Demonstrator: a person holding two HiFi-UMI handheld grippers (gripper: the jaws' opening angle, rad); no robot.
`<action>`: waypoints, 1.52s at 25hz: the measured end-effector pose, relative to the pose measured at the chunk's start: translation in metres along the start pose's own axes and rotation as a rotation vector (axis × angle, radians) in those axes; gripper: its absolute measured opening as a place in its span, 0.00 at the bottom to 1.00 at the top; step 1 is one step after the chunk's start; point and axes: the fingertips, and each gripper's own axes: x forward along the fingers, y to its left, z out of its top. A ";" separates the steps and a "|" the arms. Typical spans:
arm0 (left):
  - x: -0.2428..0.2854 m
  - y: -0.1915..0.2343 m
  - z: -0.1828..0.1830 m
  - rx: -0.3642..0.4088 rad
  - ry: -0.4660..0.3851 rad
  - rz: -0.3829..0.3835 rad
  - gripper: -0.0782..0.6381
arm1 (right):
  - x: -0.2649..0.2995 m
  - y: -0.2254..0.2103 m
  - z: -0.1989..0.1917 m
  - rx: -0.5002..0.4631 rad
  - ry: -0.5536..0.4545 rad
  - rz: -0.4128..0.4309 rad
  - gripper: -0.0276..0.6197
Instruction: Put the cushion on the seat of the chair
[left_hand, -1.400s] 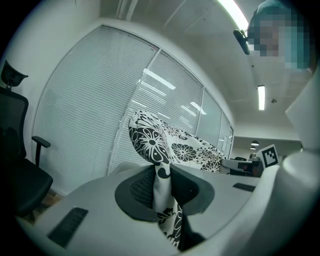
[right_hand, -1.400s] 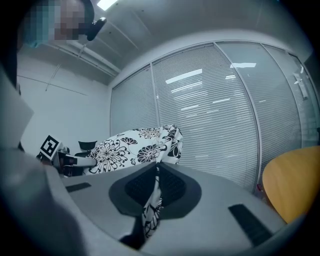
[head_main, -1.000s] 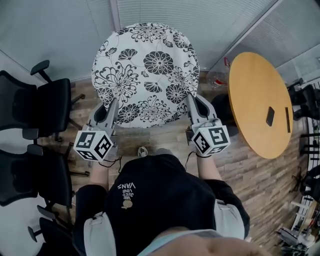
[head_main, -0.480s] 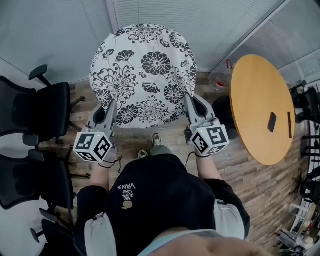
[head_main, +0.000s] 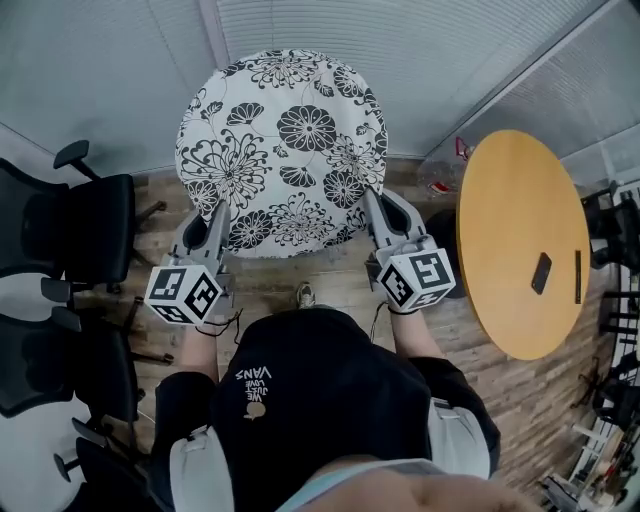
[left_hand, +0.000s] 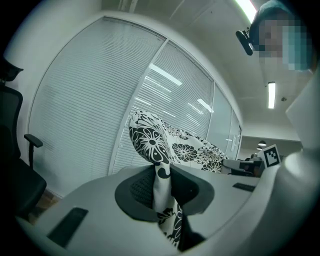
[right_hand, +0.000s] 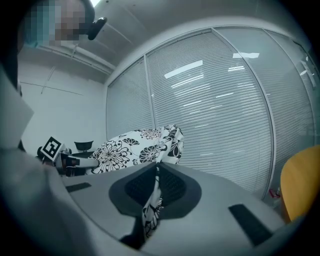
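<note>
Left gripper (head_main: 214, 222): pinching the near-left edge of the cushion (head_main: 285, 140), gripping a thick fold of fabric between slightly parted jaws.
Right gripper (head_main: 377, 208): clamping the cushion's near-right edge, squeezing thin fabric between jaws pressed almost flat together.
Cushion place: hanging in the air between both grippers, reaching away ahead of them, hovering over the wooden floor (head_main: 330, 275) before the blinds (head_main: 420, 40).
Cushion look: round, white, showing bold black flowers.
Sides: black office chairs (head_main: 80, 215) standing left; round wooden table (head_main: 520, 240) standing right.
</note>
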 end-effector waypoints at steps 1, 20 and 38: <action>0.000 0.000 0.000 0.001 -0.003 0.004 0.19 | 0.001 0.000 -0.001 0.000 0.001 0.006 0.07; -0.001 0.007 0.005 0.000 0.005 -0.041 0.19 | -0.003 0.009 0.001 -0.010 0.009 -0.047 0.07; -0.009 -0.006 0.011 0.048 -0.005 -0.016 0.19 | -0.006 0.005 -0.002 0.016 -0.027 -0.021 0.07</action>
